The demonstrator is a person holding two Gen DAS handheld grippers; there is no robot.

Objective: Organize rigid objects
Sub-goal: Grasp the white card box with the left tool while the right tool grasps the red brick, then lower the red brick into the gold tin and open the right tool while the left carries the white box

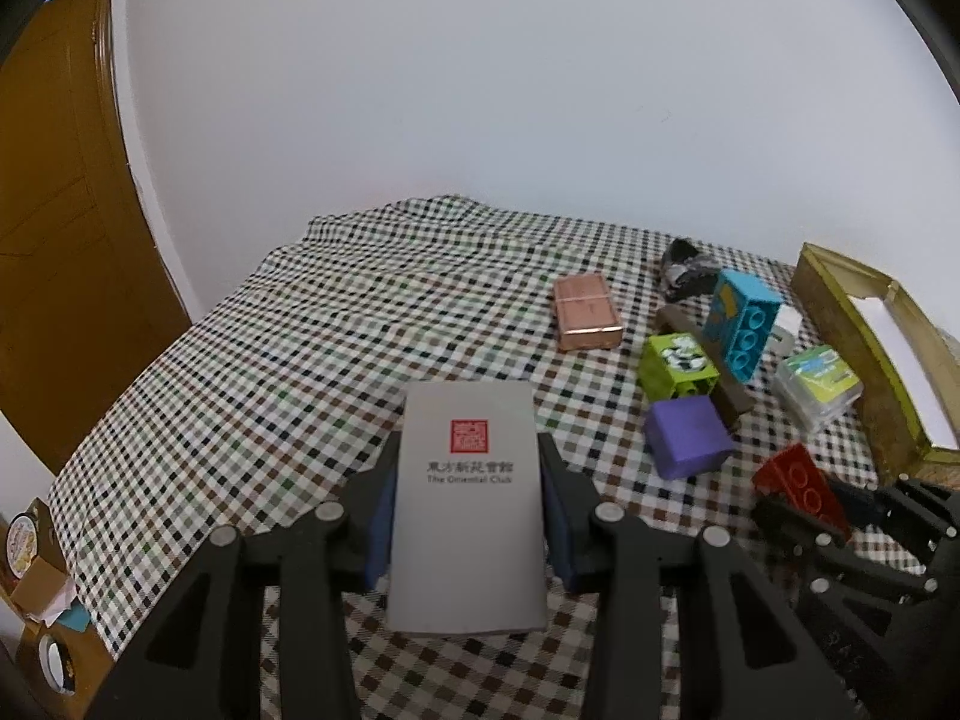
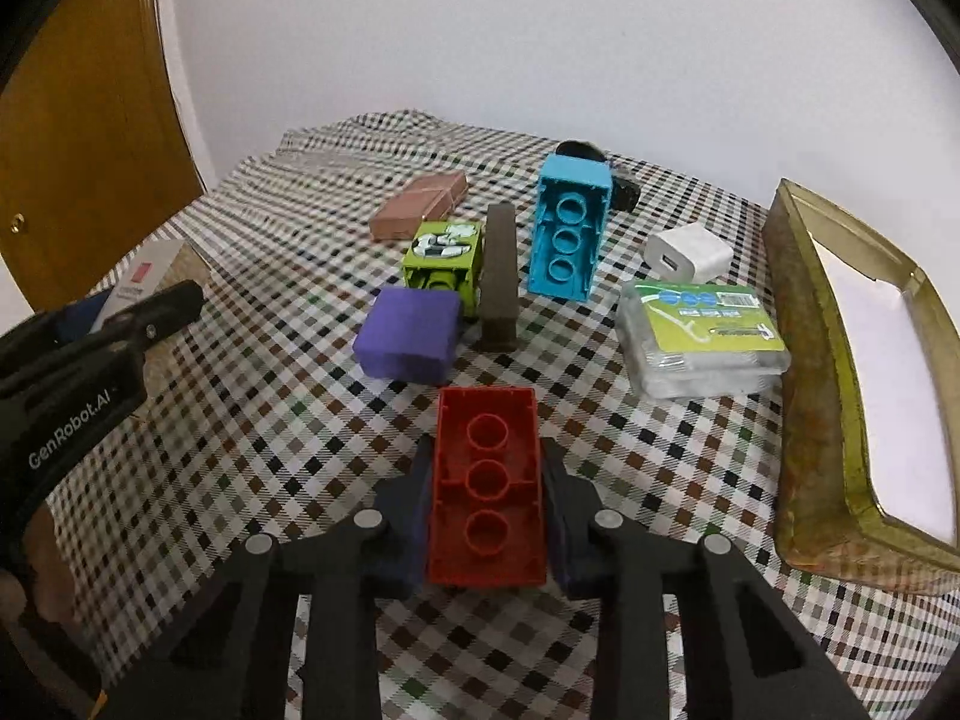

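Readable stuff is pretty thin here. The grey box (image 1: 468,510) in the lower middle of the left wrist view has a red square seal, a line of Chinese characters I can't make out cleanly, and under that "The Oriental Club". In the right wrist view, the black gripper (image 2: 90,360) at the left edge says "GenRobot.AI" in white along its body. The clear plastic pack (image 2: 702,339) at middle right has a green label with print, but it's too small to read.
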